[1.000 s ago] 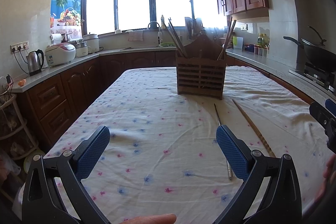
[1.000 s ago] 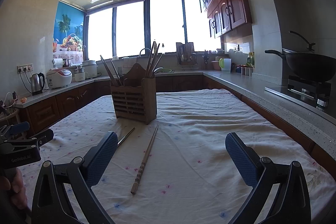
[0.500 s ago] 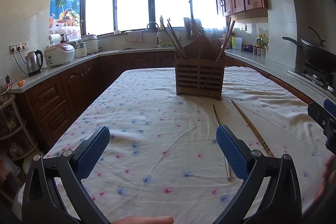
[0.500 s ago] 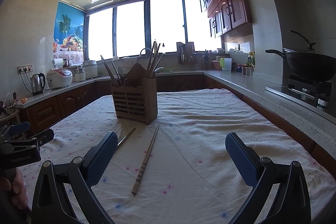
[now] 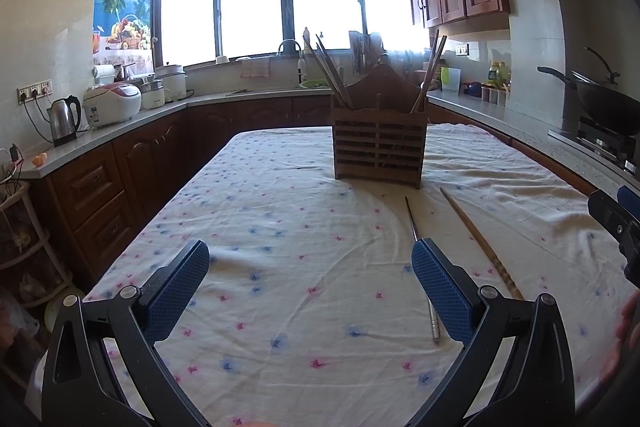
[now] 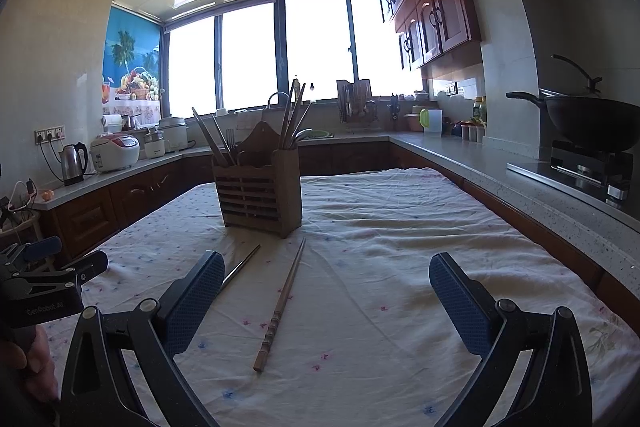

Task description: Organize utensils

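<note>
Both the left gripper [image 5: 310, 289] and right gripper [image 6: 326, 297] are hovering spread and empty while the wooden chopstick [image 6: 282, 305] and metal chopstick [image 6: 240, 267], light, stiff, likely slippery, are lying before the holder [image 6: 260, 191], probably best pinched mid-shaft.

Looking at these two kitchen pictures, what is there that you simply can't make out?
- Metal chopstick: left view, its middle is covered by a blue pad; right view, its near end is too.
- Wooden holder: both views, slats hide the lower ends of the utensils inside.
- Windows: glare washes out everything outside.
- Bottles by the wok: too small to identify.
</note>
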